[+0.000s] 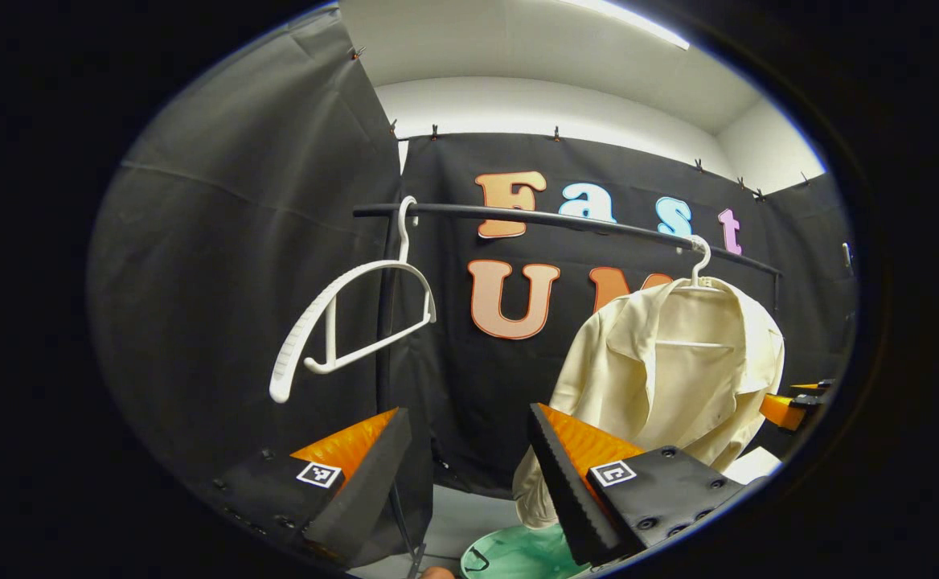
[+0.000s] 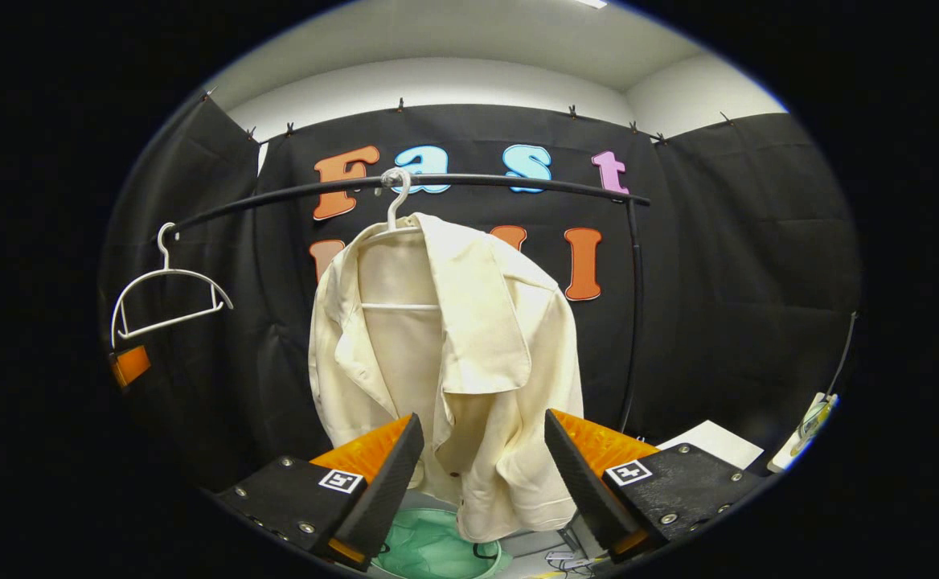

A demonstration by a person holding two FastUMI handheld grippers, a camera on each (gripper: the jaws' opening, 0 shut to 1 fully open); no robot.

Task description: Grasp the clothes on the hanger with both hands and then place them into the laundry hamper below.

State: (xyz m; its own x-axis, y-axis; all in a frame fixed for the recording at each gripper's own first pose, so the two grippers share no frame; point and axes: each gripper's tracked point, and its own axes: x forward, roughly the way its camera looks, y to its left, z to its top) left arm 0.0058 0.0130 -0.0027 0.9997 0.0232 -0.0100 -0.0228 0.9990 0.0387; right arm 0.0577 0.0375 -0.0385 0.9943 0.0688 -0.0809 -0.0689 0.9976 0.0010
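Nearest the lens in the right gripper view, the right gripper [image 2: 481,474] stands with its fingers spread wide and nothing between them, the gap framing the lower hem of a cream collared shirt [image 2: 453,362] that hangs dead ahead. The shirt is draped on a white hanger [image 2: 393,211] hooked over a black rail [image 2: 518,183], its long axis running straight down from the hook, with the hem dangling just above a pale green laundry hamper [image 2: 429,547] that sits below and slightly to the left of this gripper's fingers. The cloth looks apart from both fingers, not yet touched.

In the left gripper view, the left gripper [image 1: 469,474] is likewise parted and empty, but it faces bare booth wall. From here the shirt [image 1: 678,370] lies ahead and off to the right, past the right-hand finger, with the hamper's rim [image 1: 518,555] low between the fingers. An empty white hanger [image 1: 349,322] hangs tilted ahead and to the left, well apart from the shirt. A glimpse of the other gripper shows at the far right edge, beside the shirt.

By the look of it, the right gripper is the better lined up and nearer the garment, needing only to go forward. The left would have to swing rightward before it could close on the shirt's other side, ahead of any lift off the hanger and drop into the hamper.
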